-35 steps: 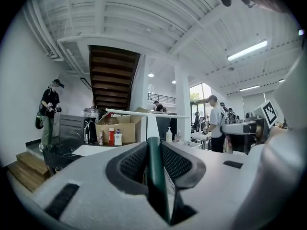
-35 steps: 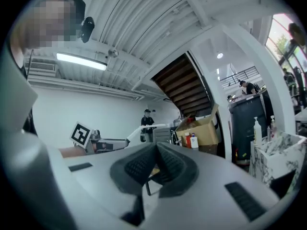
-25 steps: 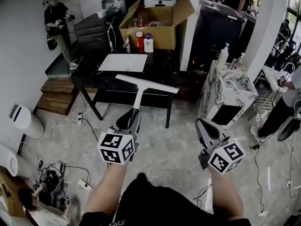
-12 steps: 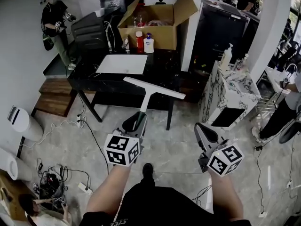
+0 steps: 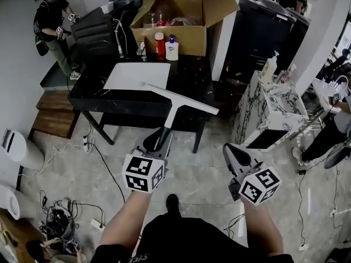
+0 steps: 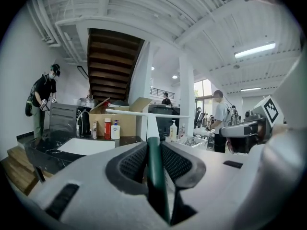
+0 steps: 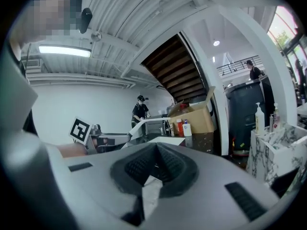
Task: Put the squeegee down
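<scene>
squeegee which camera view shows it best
Head view: the whole squeegee, white blade and handle, shows held in the left gripper. The left gripper view shows its green handle between the jaws and the blade edge-on. The right gripper view catches only part of the blade.

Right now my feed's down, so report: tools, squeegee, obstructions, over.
Left tool shut on squeegee, not yet down. Right tool shut, empty. Black table ahead, bottles and box at its back.

The right gripper [image 7: 156, 150] has its jaws pressed together, empty; beyond them the white squeegee [image 7: 144, 122] hangs left of a cardboard box [image 7: 195, 119].
</scene>
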